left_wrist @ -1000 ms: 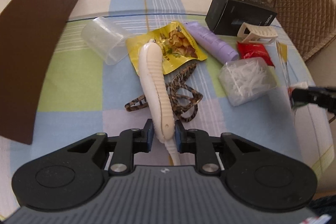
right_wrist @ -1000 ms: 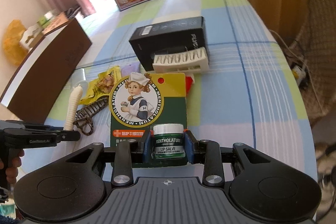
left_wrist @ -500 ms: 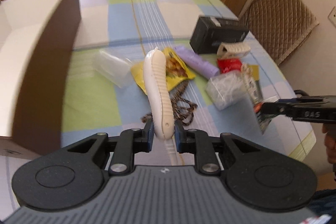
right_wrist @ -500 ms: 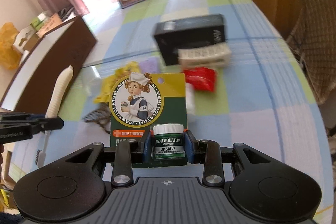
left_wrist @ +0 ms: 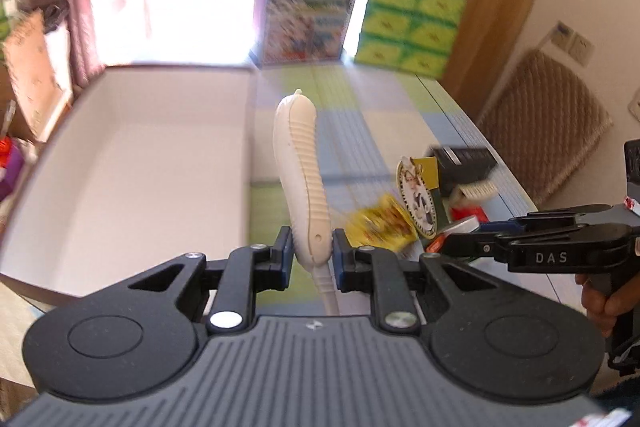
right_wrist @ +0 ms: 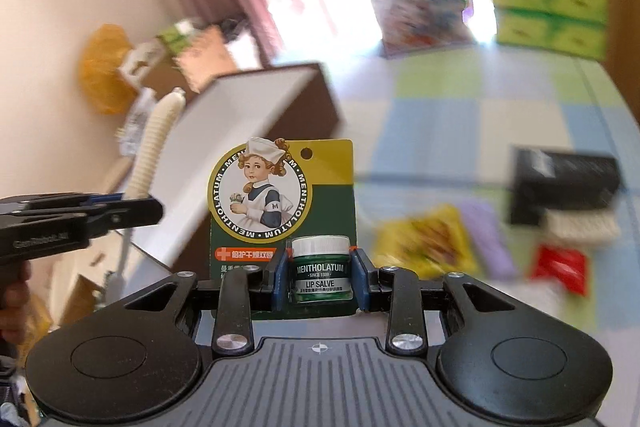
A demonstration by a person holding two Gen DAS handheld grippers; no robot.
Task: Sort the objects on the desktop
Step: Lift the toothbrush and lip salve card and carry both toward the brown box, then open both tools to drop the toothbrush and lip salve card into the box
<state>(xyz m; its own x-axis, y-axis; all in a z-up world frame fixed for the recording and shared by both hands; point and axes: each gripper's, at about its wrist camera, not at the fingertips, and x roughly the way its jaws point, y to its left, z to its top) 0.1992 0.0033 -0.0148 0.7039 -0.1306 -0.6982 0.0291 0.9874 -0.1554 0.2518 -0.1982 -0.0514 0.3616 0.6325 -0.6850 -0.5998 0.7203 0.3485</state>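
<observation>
My left gripper [left_wrist: 308, 255] is shut on a cream ribbed brush handle [left_wrist: 302, 167], held up in the air beside the open brown box [left_wrist: 132, 163] with its white inside. My right gripper [right_wrist: 320, 275] is shut on a Mentholatum lip salve card [right_wrist: 280, 195], with the small green jar [right_wrist: 320, 269] between the pads. In the left wrist view the right gripper [left_wrist: 452, 247] comes in from the right with the card [left_wrist: 416, 195]. The right wrist view shows the left gripper [right_wrist: 152, 213] at the left with the cream handle [right_wrist: 154, 147], in front of the box [right_wrist: 256, 131].
On the checked tablecloth [right_wrist: 440, 131] lie a yellow snack packet [right_wrist: 428, 243], a purple tube [right_wrist: 488, 239], a red packet [right_wrist: 558, 267], a cream hair claw [right_wrist: 580, 225] and a black box [right_wrist: 568, 175]. Printed cartons [left_wrist: 308, 11] and green packs [left_wrist: 408, 31] stand at the far edge. A padded chair [left_wrist: 544, 123] is to the right.
Both grippers rose and swung left toward the brown box, each keeping its load. The box's white inside has come into the left wrist view; the desk clutter slid to the right.
</observation>
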